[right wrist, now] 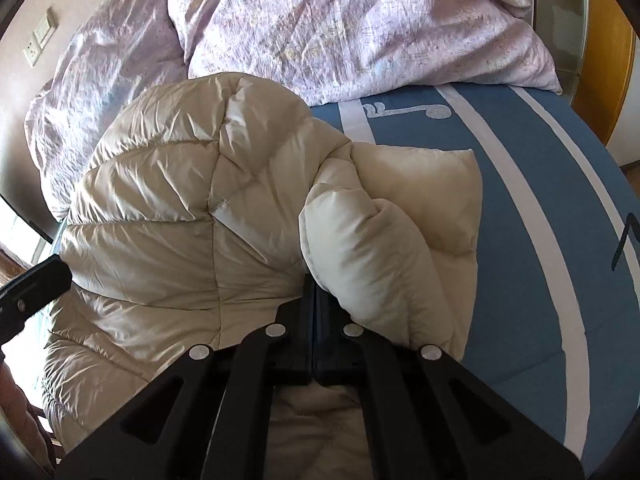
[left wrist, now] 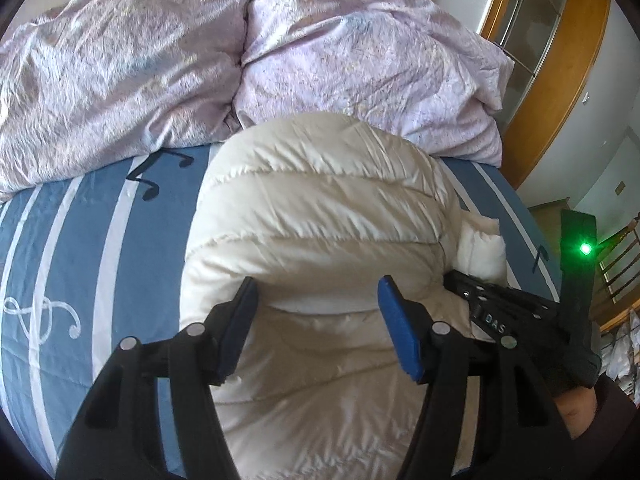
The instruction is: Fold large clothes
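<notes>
Because the bed (left wrist: pixel 72 264) under its blue striped sheet gives a broad, soft support, whatever lies on it can sink and slide a little under pressure. A crumpled lilac duvet (left wrist: pixel 120 64) is heaped along the far side. The cream puffer jacket (left wrist: pixel 320 216) lies in the middle of the sheet, its far end touching the duvet, bunched into a rounded mound.

Judgement on handling: it looks light and very compressible, with a shiny quilted shell that is probably slippery; thick baffles spring back, so folds may not stay without pressing (air has to be squeezed out). Best holds are likely stitched seams, hem or cuff, where the cloth is thin enough to pinch firmly.

A padded sleeve or flap (right wrist: pixel 360 240) rolls over on the jacket's right side.

The right gripper (right wrist: pixel 314 292) has its jaws fully closed at the edge of that roll, seemingly pinching a thin layer of jacket cloth, though the contact point is hidden beneath the puff. The left gripper (left wrist: pixel 318 308) hovers above the jacket's near part, jaws a good way apart, holding nothing.
</notes>
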Demonstrator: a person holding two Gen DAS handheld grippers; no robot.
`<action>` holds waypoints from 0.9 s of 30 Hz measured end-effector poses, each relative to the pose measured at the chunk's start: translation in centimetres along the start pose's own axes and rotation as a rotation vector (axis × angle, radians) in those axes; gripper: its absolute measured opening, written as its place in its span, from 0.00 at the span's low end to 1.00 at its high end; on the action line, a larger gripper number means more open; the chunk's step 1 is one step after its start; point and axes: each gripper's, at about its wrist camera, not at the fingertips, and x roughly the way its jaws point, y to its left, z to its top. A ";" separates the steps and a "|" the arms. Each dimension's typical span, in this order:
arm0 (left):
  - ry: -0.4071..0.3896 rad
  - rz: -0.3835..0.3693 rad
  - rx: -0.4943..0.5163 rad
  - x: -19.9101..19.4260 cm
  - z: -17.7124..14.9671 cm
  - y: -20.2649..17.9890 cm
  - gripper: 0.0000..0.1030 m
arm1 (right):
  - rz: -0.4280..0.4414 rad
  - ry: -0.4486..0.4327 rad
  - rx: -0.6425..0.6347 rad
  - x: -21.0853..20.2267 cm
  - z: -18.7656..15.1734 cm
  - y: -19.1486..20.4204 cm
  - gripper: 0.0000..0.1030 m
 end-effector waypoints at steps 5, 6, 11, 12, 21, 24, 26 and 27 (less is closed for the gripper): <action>0.000 0.003 0.007 0.2 0.3 0.2 0.60 | -0.015 -0.006 0.005 -0.3 -0.1 0.0 0.00; 0.000 0.002 0.007 0.3 0.3 0.2 0.60 | -0.023 -0.008 0.005 -0.4 0.0 0.0 0.00; -0.005 0.003 0.013 0.2 0.3 0.2 0.60 | -0.118 -0.079 0.044 -2.9 0.4 -0.5 0.00; -0.007 0.004 0.013 0.2 0.3 0.2 0.60 | -0.137 -0.100 0.059 -3.6 0.6 -0.7 0.00; -0.016 0.034 0.017 0.5 1.0 0.5 0.61 | -0.125 -0.213 -0.010 -6.1 0.5 2.7 0.38; -0.016 0.051 0.025 0.8 1.3 0.6 0.61 | -0.139 -0.194 -0.021 -5.3 0.2 3.0 0.38; -0.018 0.063 0.032 1.0 1.4 0.6 0.61 | -0.161 -0.175 -0.026 -4.4 -0.1 3.0 0.38; -0.019 0.068 0.035 1.1 1.5 0.6 0.61 | -0.176 -0.169 -0.031 -3.8 -0.3 2.8 0.38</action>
